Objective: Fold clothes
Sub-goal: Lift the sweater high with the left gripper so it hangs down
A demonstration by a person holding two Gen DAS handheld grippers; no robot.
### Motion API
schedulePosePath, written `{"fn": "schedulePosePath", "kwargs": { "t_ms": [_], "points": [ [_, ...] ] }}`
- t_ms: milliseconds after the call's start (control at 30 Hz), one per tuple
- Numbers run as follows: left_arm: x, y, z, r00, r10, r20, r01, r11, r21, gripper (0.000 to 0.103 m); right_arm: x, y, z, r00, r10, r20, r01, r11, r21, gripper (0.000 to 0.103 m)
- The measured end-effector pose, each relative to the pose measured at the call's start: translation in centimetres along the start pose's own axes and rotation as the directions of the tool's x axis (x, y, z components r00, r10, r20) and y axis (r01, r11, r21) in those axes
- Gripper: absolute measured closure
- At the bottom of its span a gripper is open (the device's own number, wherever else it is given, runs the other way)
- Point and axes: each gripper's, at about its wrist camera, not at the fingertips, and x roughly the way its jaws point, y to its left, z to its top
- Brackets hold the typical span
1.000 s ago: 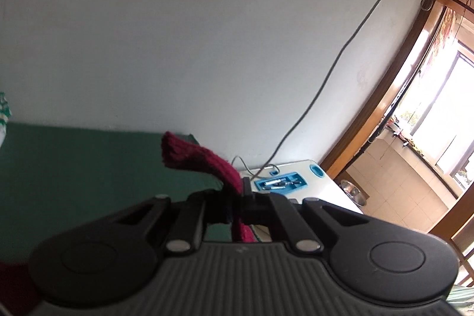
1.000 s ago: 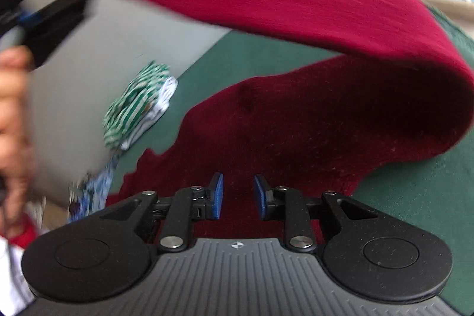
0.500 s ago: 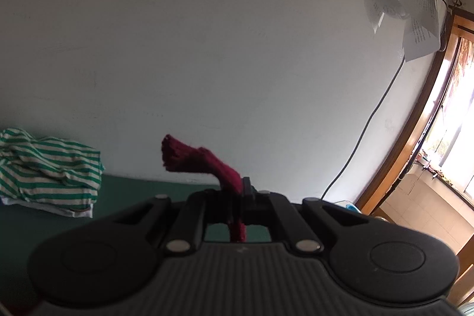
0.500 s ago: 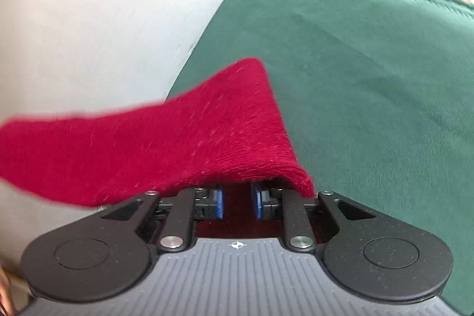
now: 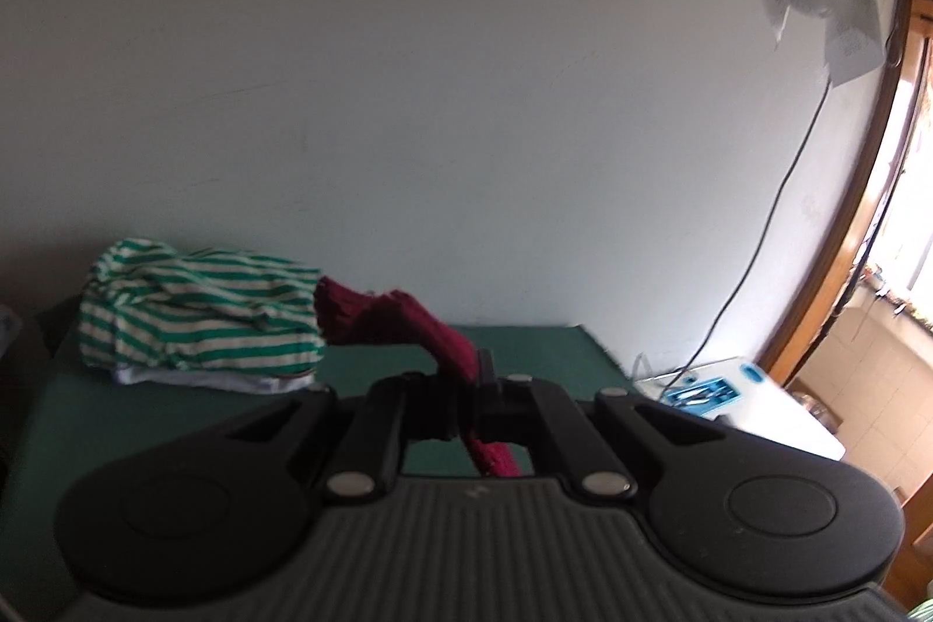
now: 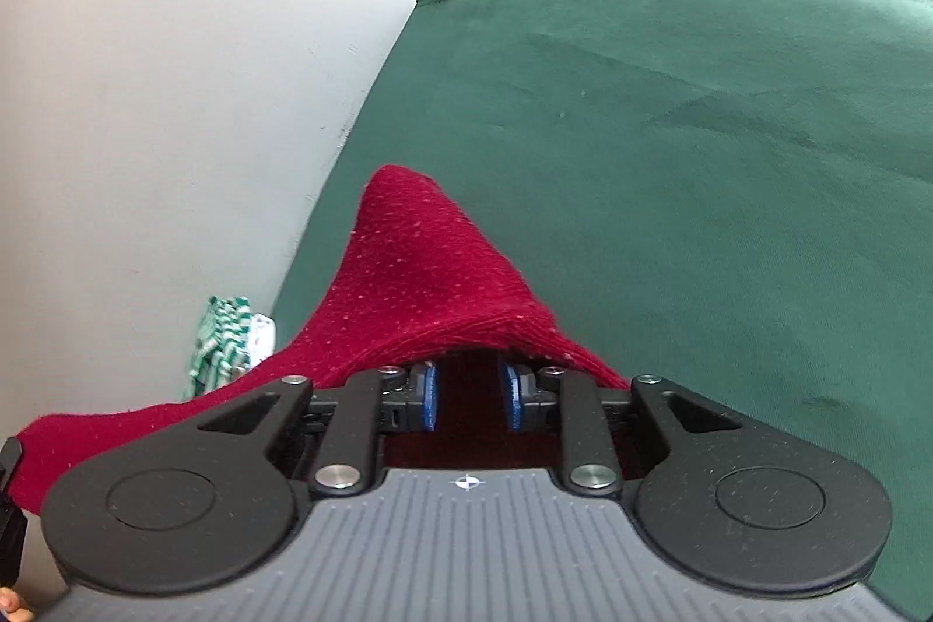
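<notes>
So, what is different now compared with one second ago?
The left tool swung across: the striped clothes came into its view and the window slid toward the edge. In the right view, the red garment went from a high arc to a low tent draped over the right tool, whose jaws are opening. The left tool stays clamped on the garment.

Left wrist view: mounted behind the left gripper (image 5: 475,389), facing nearly level across the green cloth (image 5: 542,348) toward the far white wall (image 5: 408,97). Right wrist view: mounted behind the right gripper (image 6: 471,397), tilted downward, close above the green cloth (image 6: 670,155). Both views share the cloth, the wall, the striped garment (image 5: 198,319) (image 6: 224,345) and the red knit garment (image 5: 408,324) (image 6: 420,284).
</notes>
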Motion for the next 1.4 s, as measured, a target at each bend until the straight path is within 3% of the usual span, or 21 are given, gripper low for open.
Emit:
{"fn": "schedulePosePath", "kwargs": {
  "t_ms": [367,500,667,800,967,1133,1267,1400],
  "points": [
    [-1.2,5.1,-4.2,0.992,0.106,-0.066,-0.108,0.994,-0.021,0.103,0.2,0.9,-0.6,0.996,-0.083,0.013,0.084,0.988,-0.128,0.077],
    [-1.2,6.4,-4.4,0.988,0.128,-0.086,-0.130,0.991,-0.026,0.103,-0.3,1.2,-0.9,0.995,-0.078,-0.055,0.067,0.983,-0.172,0.073],
    [-0.5,7.3,-4.3,0.985,0.124,-0.116,-0.125,0.992,-0.002,0.103,-8.0,-0.1,-2.4,0.993,-0.042,-0.111,0.010,0.960,-0.278,0.068],
    [0.1,7.6,-4.0,0.986,0.105,-0.132,-0.104,0.994,0.019,0.103,-16.2,-2.6,-4.2,0.982,-0.143,-0.126,0.081,0.912,-0.402,0.068],
    [0.8,7.6,-3.5,0.981,0.111,-0.160,-0.109,0.994,0.022,0.103,-24.2,-6.8,-6.8,0.962,-0.216,-0.165,0.142,0.916,-0.375,0.066],
    [1.5,6.9,-2.7,0.972,0.134,-0.195,-0.130,0.991,0.033,0.103,-25.7,-9.9,-10.0,0.945,-0.233,-0.232,0.129,0.912,-0.390,0.066],
    [1.4,5.3,-2.3,0.963,0.173,-0.206,-0.162,0.984,0.070,0.103,-24.0,-10.5,-12.2,0.946,-0.239,-0.219,0.101,0.859,-0.502,0.066],
    [0.9,3.8,-2.5,0.955,0.199,-0.219,-0.189,0.980,0.065,0.103,-22.7,-10.0,-14.1,0.949,-0.233,-0.214,0.024,0.728,-0.685,0.066]
  ]
}}
